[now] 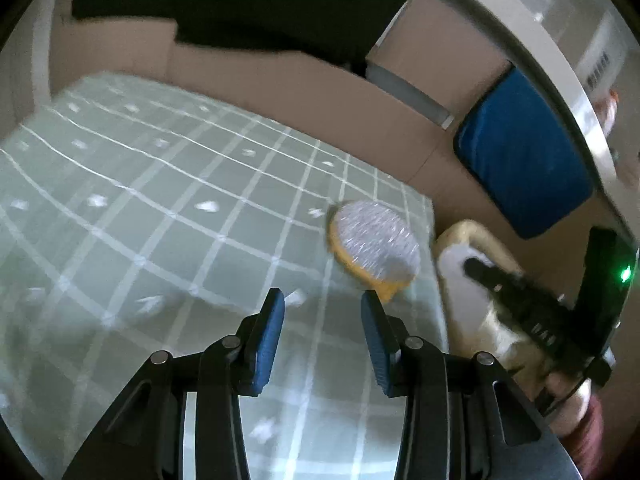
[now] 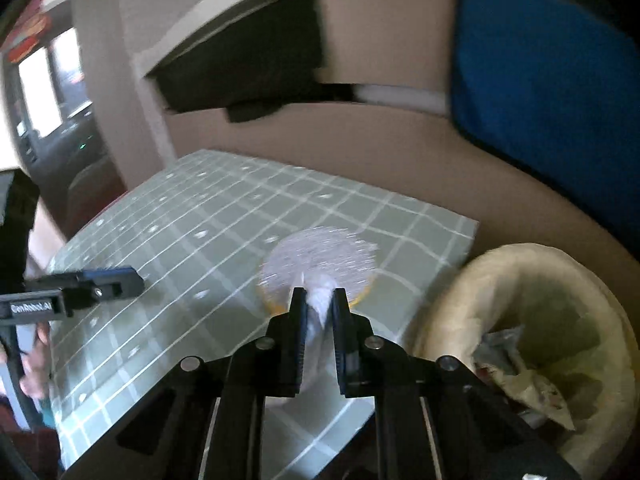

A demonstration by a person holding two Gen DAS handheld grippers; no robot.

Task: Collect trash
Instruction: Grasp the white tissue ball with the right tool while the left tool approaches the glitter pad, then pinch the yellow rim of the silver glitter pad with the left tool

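Note:
My right gripper (image 2: 319, 292) is shut on a crumpled piece of white paper (image 2: 318, 314) just above the green checked tablecloth (image 2: 192, 240). Right behind it stands a round yellow cup with a silvery foil lid (image 2: 320, 256). To its right is a bin lined with a cream bag (image 2: 496, 280), with wrappers (image 2: 520, 364) inside. My left gripper (image 1: 322, 300) hangs open and empty over the cloth, a little short of the foil-lidded cup (image 1: 374, 240). The left wrist view shows the right gripper (image 1: 476, 270) by the bin's rim (image 1: 468, 228).
A blue cushion (image 2: 540, 80) leans on the beige backing behind the bin. Black fabric (image 2: 248, 72) lies on a shelf behind the table. The cloth's right edge (image 1: 434, 240) ends just beside the bin. A hand (image 2: 38, 356) holds the left gripper's handle.

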